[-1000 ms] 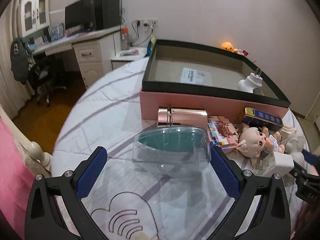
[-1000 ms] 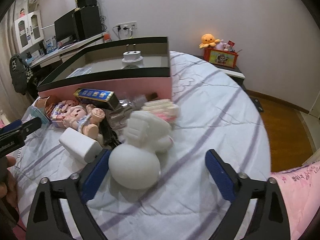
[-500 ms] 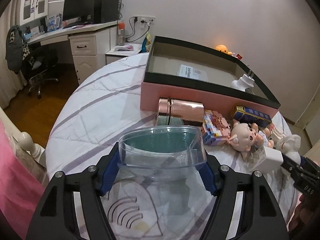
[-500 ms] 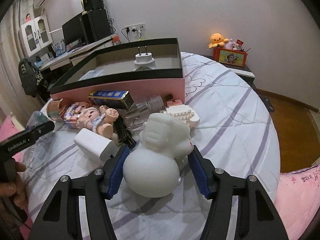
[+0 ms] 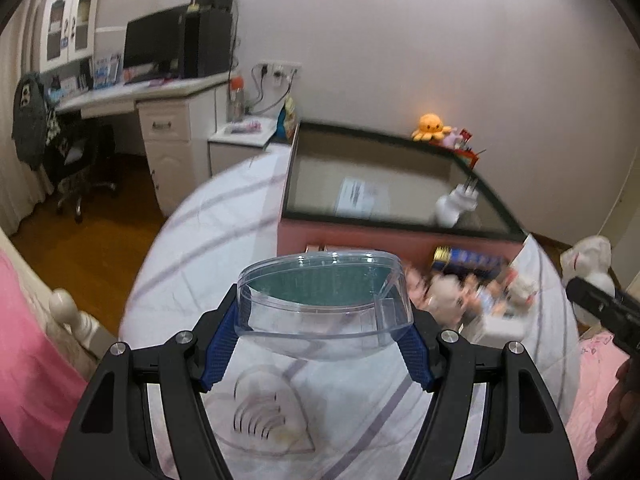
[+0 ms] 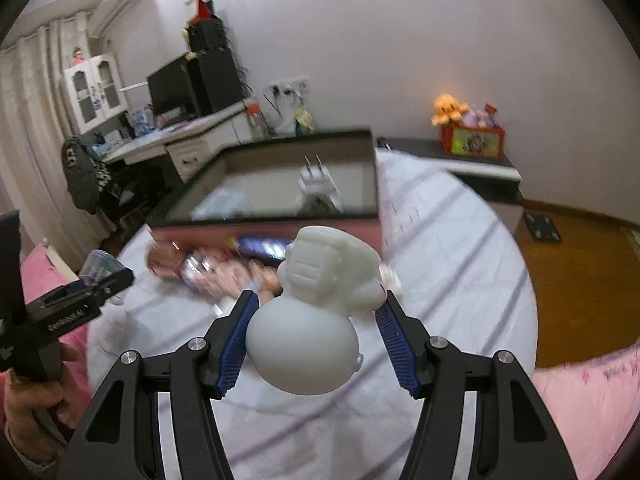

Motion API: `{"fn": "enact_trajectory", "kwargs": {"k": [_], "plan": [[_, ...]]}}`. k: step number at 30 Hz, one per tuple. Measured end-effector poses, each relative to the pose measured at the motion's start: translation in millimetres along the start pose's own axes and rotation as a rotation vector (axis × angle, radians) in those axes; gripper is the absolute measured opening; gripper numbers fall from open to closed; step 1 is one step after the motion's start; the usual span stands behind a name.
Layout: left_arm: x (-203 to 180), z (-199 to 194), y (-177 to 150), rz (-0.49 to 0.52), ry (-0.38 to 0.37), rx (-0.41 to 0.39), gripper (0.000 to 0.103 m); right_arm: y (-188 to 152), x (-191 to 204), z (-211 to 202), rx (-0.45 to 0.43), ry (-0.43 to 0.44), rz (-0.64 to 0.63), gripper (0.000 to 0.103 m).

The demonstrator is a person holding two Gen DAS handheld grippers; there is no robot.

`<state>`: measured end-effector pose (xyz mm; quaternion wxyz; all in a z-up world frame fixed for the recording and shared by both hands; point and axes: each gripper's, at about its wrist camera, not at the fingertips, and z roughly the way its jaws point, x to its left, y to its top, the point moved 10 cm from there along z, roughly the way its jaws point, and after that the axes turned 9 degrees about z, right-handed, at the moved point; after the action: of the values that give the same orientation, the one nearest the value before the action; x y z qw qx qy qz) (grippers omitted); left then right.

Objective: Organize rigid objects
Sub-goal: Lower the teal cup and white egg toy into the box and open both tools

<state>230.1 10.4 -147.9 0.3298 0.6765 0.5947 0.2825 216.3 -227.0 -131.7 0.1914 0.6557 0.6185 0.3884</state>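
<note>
My left gripper (image 5: 320, 344) is shut on a clear plastic container (image 5: 324, 300) with a green bottom, held above the white bedsheet. My right gripper (image 6: 316, 340) is shut on a white figurine (image 6: 316, 304) with a round base, also lifted off the sheet. Ahead stands a pink box with a black rim (image 5: 400, 224) (image 6: 280, 216); a white plug adapter (image 5: 456, 204) (image 6: 316, 178) and a paper sheet lie inside it. The right gripper with the figurine (image 5: 588, 276) shows at the right edge of the left wrist view. In the right wrist view the left gripper (image 6: 72, 300) shows at the left, held by a hand.
In front of the box lie a blurred doll (image 5: 444, 292), a blue and gold carton (image 5: 468, 258), a white block (image 5: 504, 326) and a copper tin (image 6: 160, 258). A desk (image 5: 160, 96) and chair stand at the far left. Pink bedding (image 5: 28, 352) borders the sheet.
Both grippers closed on their objects, the left on the clear container and the right on the white figurine. Both then rose off the sheet with them.
</note>
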Motion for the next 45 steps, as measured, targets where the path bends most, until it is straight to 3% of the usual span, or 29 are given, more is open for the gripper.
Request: {"fn": "enact_trajectory", "kwargs": {"k": [10,21,33,42,45], "plan": [[-6,-12,100,0.063,0.029,-0.147,0.071,94,54,0,-0.113,0.040,-0.107,0.062],[-6,19,173,0.073,0.052,-0.216,0.071,151,63,47,-0.129,0.037,-0.075,0.062],[-19,107,174,0.083,0.027,-0.099,0.071,150,37,128,0.001,-0.003,-0.042,0.062],[-23,148,172,0.087,0.011,-0.041,0.072,145,23,162,0.064,-0.025,-0.030,0.062],[-23,152,172,0.086,0.022,-0.033,0.080,145,20,168,0.077,-0.033,-0.022,0.063]]}}
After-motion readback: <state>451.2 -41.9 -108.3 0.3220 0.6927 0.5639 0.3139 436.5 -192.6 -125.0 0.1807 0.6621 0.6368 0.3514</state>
